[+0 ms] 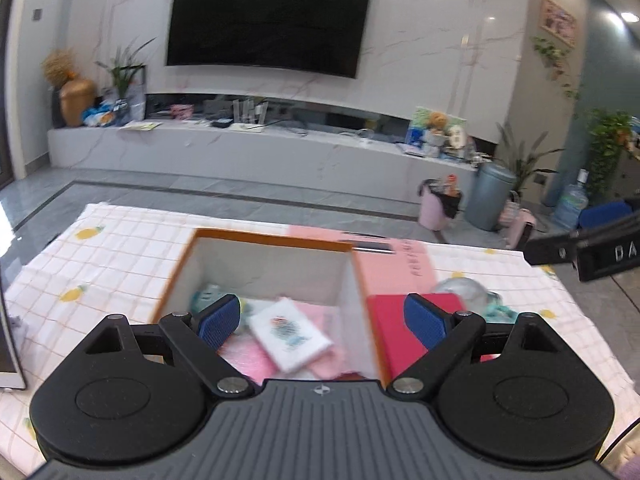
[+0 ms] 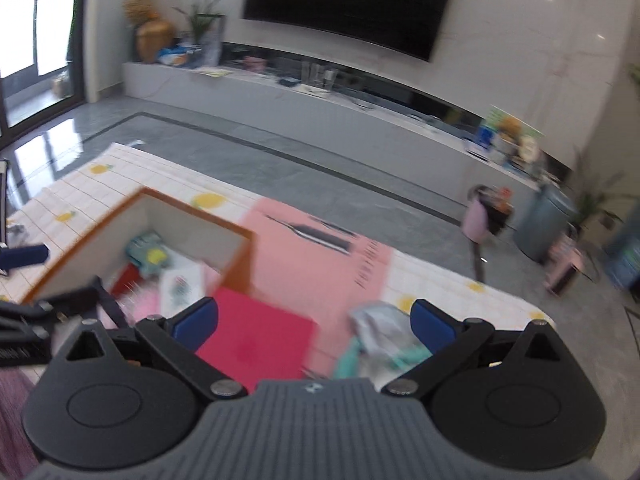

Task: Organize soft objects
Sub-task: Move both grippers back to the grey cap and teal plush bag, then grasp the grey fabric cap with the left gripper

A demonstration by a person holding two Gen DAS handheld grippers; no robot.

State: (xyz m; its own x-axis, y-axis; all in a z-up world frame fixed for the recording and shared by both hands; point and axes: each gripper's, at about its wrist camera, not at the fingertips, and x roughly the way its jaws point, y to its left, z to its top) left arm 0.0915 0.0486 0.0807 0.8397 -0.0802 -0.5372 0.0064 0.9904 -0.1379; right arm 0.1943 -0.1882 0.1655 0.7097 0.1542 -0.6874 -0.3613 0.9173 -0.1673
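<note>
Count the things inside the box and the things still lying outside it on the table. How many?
Inside the box: 4 (white pouch, teal toy, pink sheet, red piece)
Outside: 2 (red cloth, clear bag)
Total: 6

Both wrist cameras look forward and downward from close above the table, sharing the orange-rimmed box (image 1: 276, 272) (image 2: 140, 232), red pad (image 1: 400, 340) (image 2: 256, 336) and wall television (image 1: 268, 16) (image 2: 352, 0) beyond.

The tablecloth (image 1: 120, 248) looks like soft matt cloth (checked, lemon-printed). The box (image 1: 276, 240) reads as smooth cardboard. The grey floor (image 1: 200, 188) is glossy tile; the television (image 1: 268, 20) is shiny black.
</note>
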